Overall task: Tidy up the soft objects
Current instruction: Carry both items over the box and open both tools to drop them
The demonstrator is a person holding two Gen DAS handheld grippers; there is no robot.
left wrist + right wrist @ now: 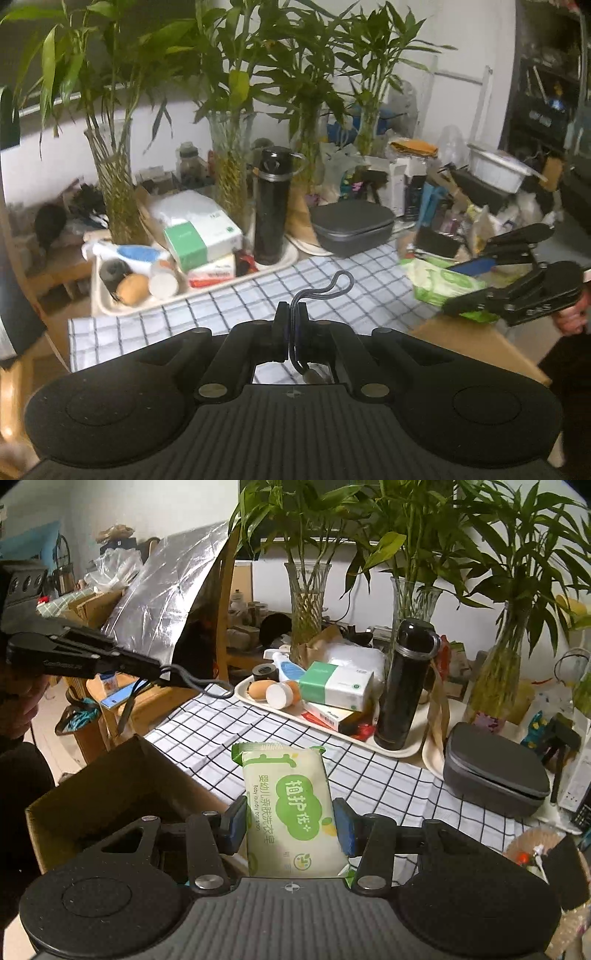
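The soap packet (295,808), a soft green-and-cream wrapped laundry bar, sits upright between the blue pads of our right gripper (291,825), whose fingers (236,823) press on both of its long sides, clasping it above the checked cloth (207,731) on the table, with an open cardboard box (122,775) just to the left. From the left wrist view we see the same packet (443,282) at the right edge of the cloth (229,306), partly hidden by that gripper (469,288).

Our left gripper (291,317) has its fingers (281,321) clenched tight on a thin dark cord (321,291), which loops up and forward past the tips. In the right wrist view this gripper (166,675) reaches in from the left, the cord (207,686) trailing from its tip over the cloth's far corner.

Behind the cloth a cream tray (332,734) carries a black flask (406,686), a green-and-white tissue box (336,686) and small jars. A grey case (491,775) lies to the right, near vases of leafy bamboo (306,602).
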